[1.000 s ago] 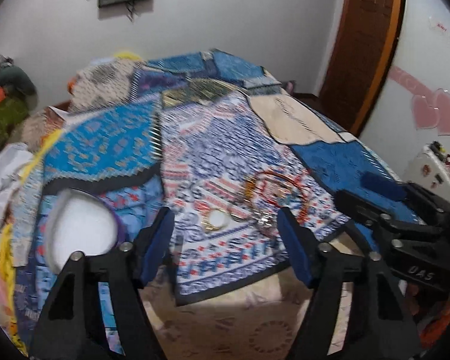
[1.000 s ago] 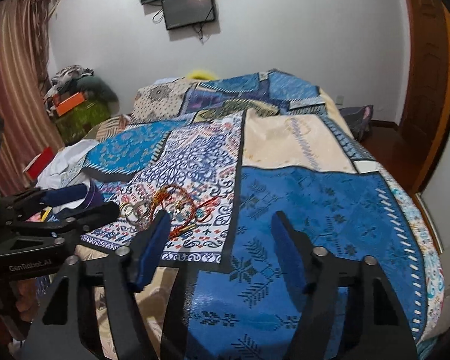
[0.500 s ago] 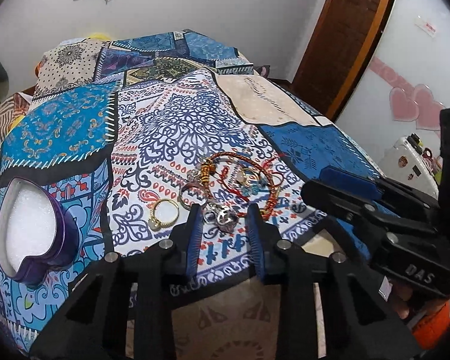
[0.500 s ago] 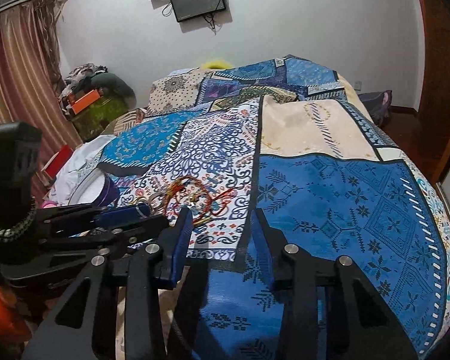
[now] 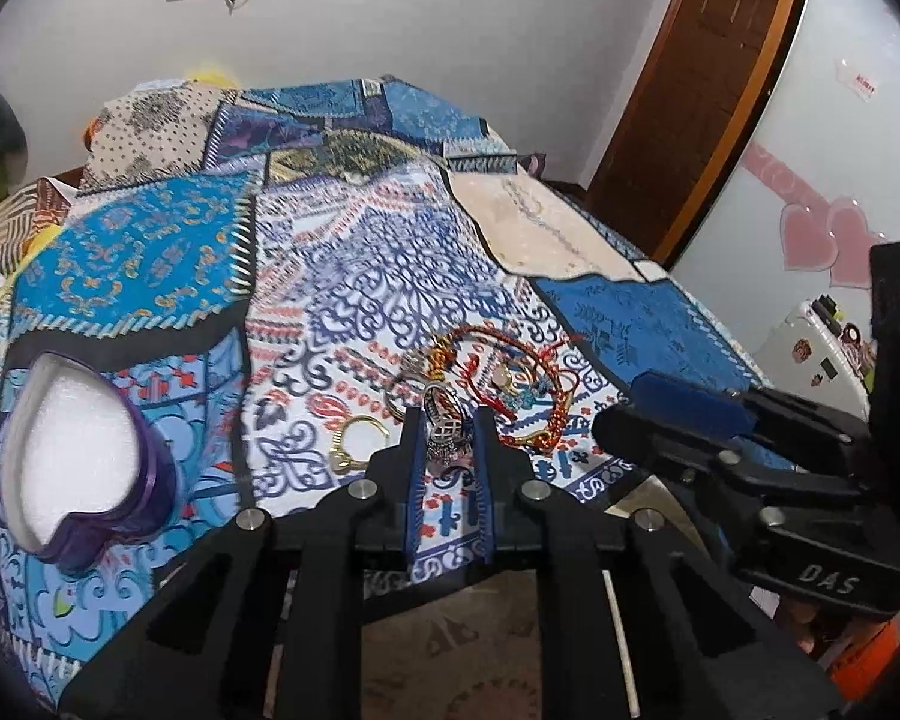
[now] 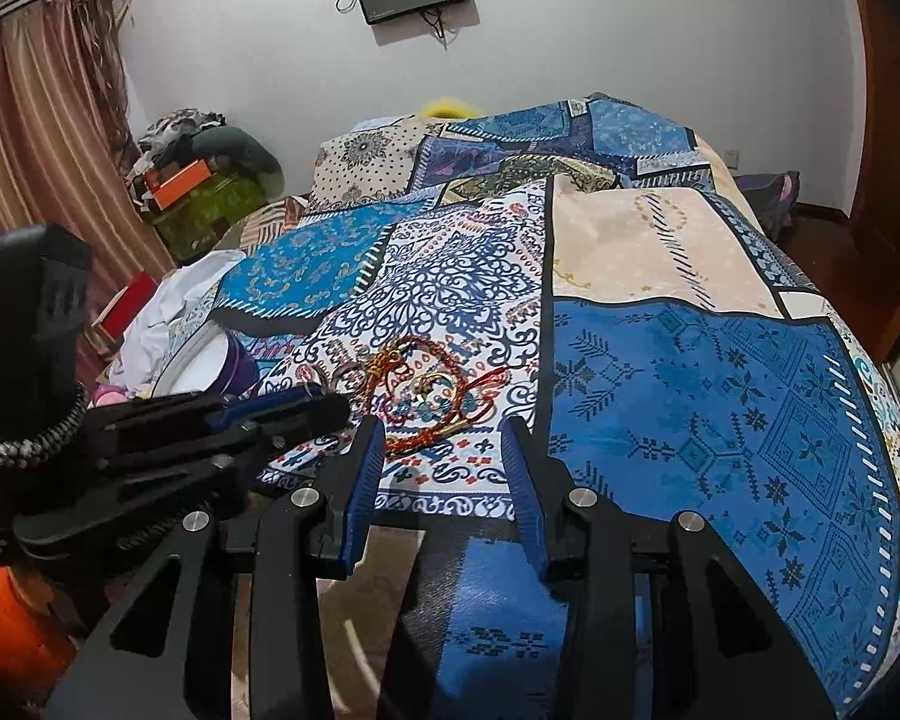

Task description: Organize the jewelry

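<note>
A pile of jewelry lies on the patterned bedspread: red and orange cord bracelets [image 5: 513,372], a gold ring [image 5: 357,441] and a silver filigree piece [image 5: 447,429]. My left gripper [image 5: 447,426] has its jaws narrowed around the silver piece at their tips. A purple heart-shaped box [image 5: 90,456] with white foam lining sits open to the left. My right gripper [image 6: 444,438] is partly open and empty, just short of the bracelets [image 6: 435,396]. The left gripper also shows in the right wrist view [image 6: 288,411].
The bedspread [image 6: 690,408] covers the whole bed. Clothes and boxes [image 6: 192,180] are piled at the far left by a curtain. A wooden door [image 5: 690,90] stands at the right. The floor shows below the bed's near edge.
My left gripper moved forward to the jewelry pile and its jaws closed from wide open to a narrow gap around the silver piece. My right gripper narrowed and came closer to the bracelets.
</note>
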### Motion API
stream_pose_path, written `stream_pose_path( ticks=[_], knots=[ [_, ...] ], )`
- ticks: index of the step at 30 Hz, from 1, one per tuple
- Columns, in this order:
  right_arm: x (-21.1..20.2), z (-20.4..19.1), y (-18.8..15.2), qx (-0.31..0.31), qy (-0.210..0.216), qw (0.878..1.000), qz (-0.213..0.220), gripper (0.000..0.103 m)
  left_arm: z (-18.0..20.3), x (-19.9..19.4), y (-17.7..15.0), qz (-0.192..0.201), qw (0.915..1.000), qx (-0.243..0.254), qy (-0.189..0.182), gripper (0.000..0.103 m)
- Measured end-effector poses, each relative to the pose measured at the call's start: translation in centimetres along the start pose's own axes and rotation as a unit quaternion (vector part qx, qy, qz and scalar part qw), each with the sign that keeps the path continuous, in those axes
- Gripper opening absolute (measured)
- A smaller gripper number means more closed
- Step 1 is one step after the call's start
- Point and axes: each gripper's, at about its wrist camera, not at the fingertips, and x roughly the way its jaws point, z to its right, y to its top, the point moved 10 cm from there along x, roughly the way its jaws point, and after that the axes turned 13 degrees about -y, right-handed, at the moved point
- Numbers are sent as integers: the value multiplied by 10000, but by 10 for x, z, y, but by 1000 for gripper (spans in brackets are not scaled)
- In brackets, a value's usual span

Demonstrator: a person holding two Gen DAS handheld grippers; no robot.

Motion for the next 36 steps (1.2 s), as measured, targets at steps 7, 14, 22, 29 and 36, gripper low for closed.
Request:
stream_pose_path(
  ticks=[7,14,22,29,36],
  knots=[
    [6,-13,-2,-185,-6,9998,-110,37,-7,-28,4,273,9995,25,167,14],
    [3,-19,20,-192,54,9998,67,37,-16,-42,8,455,9985,44,305,14],
    [30,-30,8,-523,-69,9983,-256,20,-24,-41,6,450,9985,-44,300,14],
    [36,-26,2,-758,-272,9961,-370,16,-31,-37,3,441,9984,-145,315,14],
    [41,-28,0,-962,-428,9936,-396,17,-32,-38,0,460,9983,-206,296,14]
  ],
)
